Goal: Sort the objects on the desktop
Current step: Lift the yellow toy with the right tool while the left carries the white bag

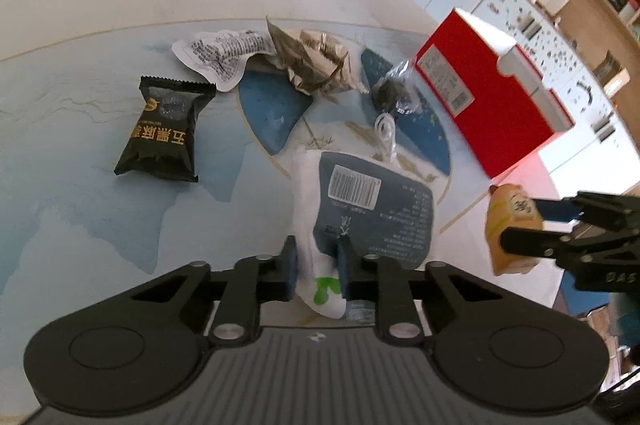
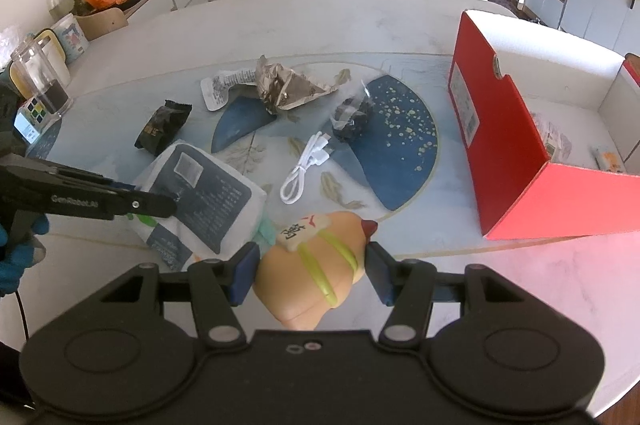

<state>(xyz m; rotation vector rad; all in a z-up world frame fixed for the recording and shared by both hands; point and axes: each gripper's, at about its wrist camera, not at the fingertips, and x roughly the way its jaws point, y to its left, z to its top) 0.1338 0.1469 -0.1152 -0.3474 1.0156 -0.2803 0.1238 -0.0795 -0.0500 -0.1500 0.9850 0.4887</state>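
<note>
1. Black snack packet (image 2: 162, 129) – lying flat toward the worktop's left side; sealed, puffy and light by the look of it; best taken across its short width.
2. Left gripper (image 1: 316, 271) – jaws closing on the white-and-navy pouch (image 1: 360, 209) near the worktop's near edge; the pads are pressing its lower white end. The pouch is looking soft and floppy, likely sagging when lifted, so a hold nearer its middle would be steadier.
3. Crumpled wrappers (image 2: 276, 85) – sitting mid-worktop, thin and springy; print too small to read.
4. White cable (image 2: 306, 165) – lying in a loose coil at the centre; limp, slippery, best pinched at the bunched loops.
5. Clear bag of dark bits (image 2: 352, 117) – resting just beyond the cable; contents hard to make out.
6. Right gripper (image 2: 310, 271) – jaws gripping a peach-coloured toy (image 2: 316, 265) with yellow-green bands, above the near edge; smooth and rounded, probably rubbery, liable to squirt out.
7. Red box (image 2: 516, 161) – standing open at the worktop's right side, seemingly the sorting bin; its interior is partly cut off, items inside unclear.
</note>
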